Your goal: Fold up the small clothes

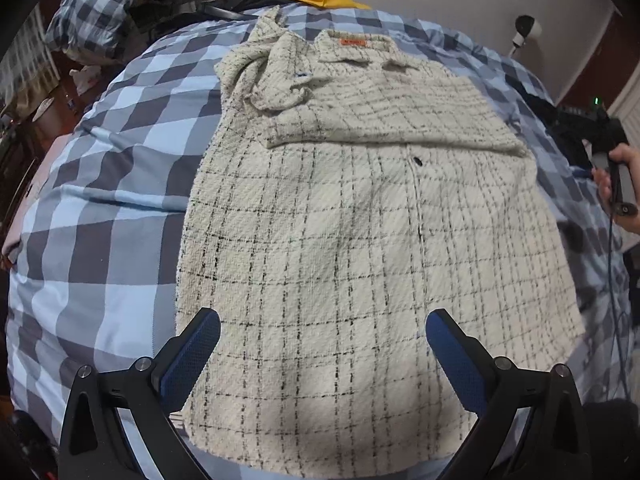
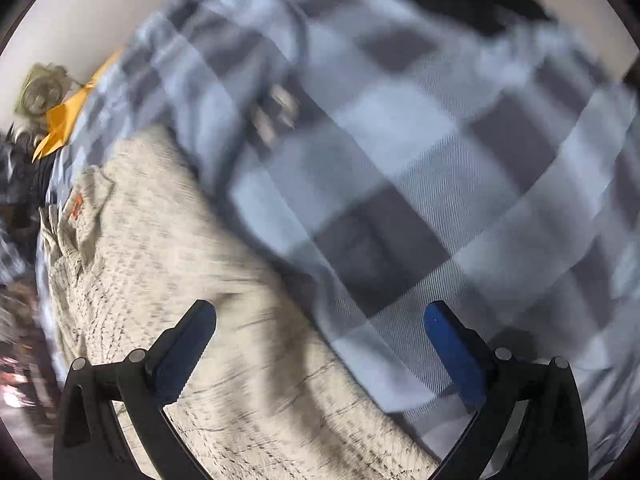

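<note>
Directly beneath the left hand-held gripper (image 1: pixel 323 334), the hem of the cream checked shirt (image 1: pixel 360 240) is seen, with both blue pads spread wide and nothing held between them. Ahead of that gripper the shirt is laid flat on the bed (image 1: pixel 100 200), which is covered in blue-and-grey check. Further ahead, one sleeve (image 1: pixel 400 120) is already folded across the chest, while the other sleeve (image 1: pixel 268 80) is left bunched ahead and to the left, near the collar with its orange label (image 1: pixel 353 43).

The right hand-held gripper (image 2: pixel 320 334) is likewise released and empty. It is positioned over the shirt's side edge, cloth below its left finger and bare bedding below its right; this view is blurred. In the left view, that tool is seen in a hand (image 1: pixel 618 178) well off to the right.

The step in hand is judged to be the transition from sleeve folding to body folding. For the next move, the bunched sleeve should be flattened, or the hem gripped at both corners and carried toward the collar.
</note>
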Motion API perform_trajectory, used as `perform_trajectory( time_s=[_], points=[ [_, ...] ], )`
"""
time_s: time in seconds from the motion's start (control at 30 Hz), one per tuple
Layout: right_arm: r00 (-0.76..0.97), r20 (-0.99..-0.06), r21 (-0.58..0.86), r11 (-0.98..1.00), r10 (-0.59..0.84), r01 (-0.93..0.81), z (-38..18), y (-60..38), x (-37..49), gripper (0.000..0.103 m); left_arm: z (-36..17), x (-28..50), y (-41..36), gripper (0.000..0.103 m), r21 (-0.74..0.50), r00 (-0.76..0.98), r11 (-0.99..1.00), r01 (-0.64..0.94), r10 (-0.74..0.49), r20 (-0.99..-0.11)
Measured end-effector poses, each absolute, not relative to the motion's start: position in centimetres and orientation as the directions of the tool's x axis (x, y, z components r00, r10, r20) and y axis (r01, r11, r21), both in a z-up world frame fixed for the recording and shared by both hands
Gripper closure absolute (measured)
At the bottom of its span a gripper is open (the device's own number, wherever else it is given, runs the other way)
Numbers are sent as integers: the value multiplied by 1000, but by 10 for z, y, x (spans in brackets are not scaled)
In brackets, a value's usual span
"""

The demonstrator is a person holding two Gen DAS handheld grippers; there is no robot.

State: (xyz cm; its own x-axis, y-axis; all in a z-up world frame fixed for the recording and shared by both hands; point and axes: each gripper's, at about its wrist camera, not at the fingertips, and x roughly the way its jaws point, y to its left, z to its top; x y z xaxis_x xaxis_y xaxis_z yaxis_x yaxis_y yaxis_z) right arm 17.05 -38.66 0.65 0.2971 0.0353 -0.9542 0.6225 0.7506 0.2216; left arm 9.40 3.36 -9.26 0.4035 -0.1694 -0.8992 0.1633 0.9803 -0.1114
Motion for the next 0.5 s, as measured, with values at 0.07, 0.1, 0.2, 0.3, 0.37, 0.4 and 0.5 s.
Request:
perform_trajectory(
  time_s=[0.07, 0.1, 0.2, 0.3, 0.37, 0.4, 0.5],
  points=[
    [346, -937, 184, 770, -51, 610, 31, -367, 178, 1, -92, 94, 34, 0, -107, 407, 981, 161, -165, -898],
    [364, -928, 174, 779, -74, 603, 36, -360, 182, 1, -93, 93, 35, 0, -106, 406, 982, 158, -163, -899],
    [394, -918, 176, 847, -43, 501, 35, -308, 195, 1, -94, 94, 39, 0, -121, 400, 983, 140, -168, -901],
    [391, -919, 115, 919, -46, 378, 16, -253, 212, 1, -92, 96, 42, 0, -154, 400, 980, 126, -192, -896],
    [408, -912, 96, 954, -29, 284, 0, -208, 215, 1, -90, 96, 43, 0, -158, 406, 980, 124, -195, -893],
    [420, -908, 89, 972, -10, 216, -7, -180, 219, 1, -90, 96, 43, 0, -155, 408, 980, 124, -193, -893],
    [450, -893, 22, 998, -3, 50, -26, -118, 228, 1, -90, 97, 45, 0, -159, 404, 980, 122, -195, -894]
  ],
)
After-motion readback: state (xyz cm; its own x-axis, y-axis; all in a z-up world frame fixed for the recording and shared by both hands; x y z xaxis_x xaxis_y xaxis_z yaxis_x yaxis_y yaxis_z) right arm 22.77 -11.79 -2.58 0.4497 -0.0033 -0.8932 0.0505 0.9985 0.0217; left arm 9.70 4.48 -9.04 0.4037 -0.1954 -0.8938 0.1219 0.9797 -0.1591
